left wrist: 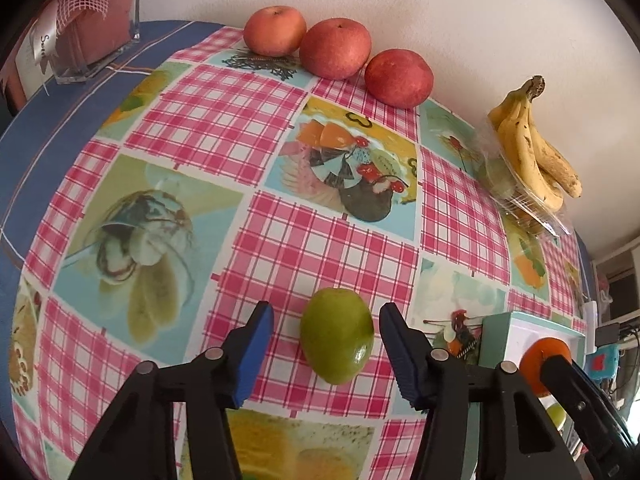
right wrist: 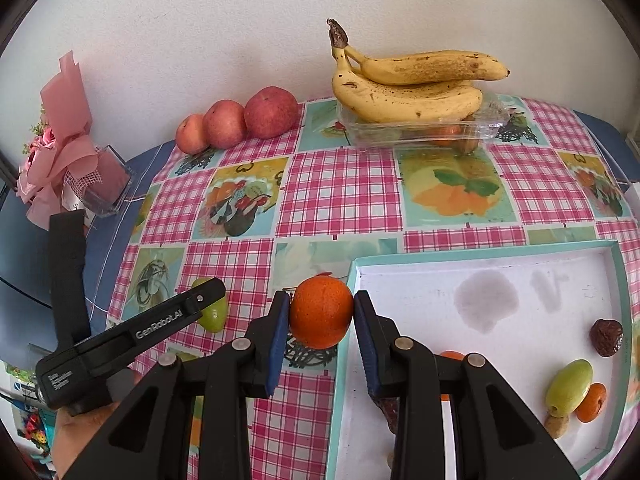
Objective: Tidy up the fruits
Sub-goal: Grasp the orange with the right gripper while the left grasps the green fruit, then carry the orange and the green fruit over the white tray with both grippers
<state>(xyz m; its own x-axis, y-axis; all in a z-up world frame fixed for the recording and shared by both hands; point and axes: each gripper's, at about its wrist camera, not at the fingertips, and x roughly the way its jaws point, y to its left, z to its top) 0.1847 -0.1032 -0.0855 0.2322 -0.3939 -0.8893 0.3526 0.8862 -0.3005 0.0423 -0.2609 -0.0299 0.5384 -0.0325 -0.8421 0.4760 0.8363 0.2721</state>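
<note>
Green fruit point(left wrist: 337, 336) — an oval one lying on the desk point(left wrist: 280, 240) between the two spread fingers of the left tongs point(left wrist: 326, 354), touching neither; these tongs are released. Its long axis runs roughly from 11 to 5 o'clock in the left wrist view, the glossy narrower end toward 5. In the right wrist view the same fruit lies at about 9 o'clock of the orange, partly hidden behind a black finger of the left tongs.

Orange point(right wrist: 321, 312) — clenched between the blue pads of the right tongs point(right wrist: 321, 320), held over the desk just beside the left rim of the white tray point(right wrist: 500, 256). Inside the tray, toward 4 o'clock: another green fruit point(right wrist: 569, 387), a small orange fruit point(right wrist: 592, 402) touching it, and a wrinkled brown fruit point(right wrist: 607, 337).

Against the wall at 12 o'clock stand three red apples point(left wrist: 335, 49) in a row; at 1 to 2 o'clock a bunch of bananas point(left wrist: 534, 148) rests on a clear plastic box point(left wrist: 520, 204). A pink bouquet point(right wrist: 56, 140) sits at 9 to 10 o'clock in the right wrist view.
</note>
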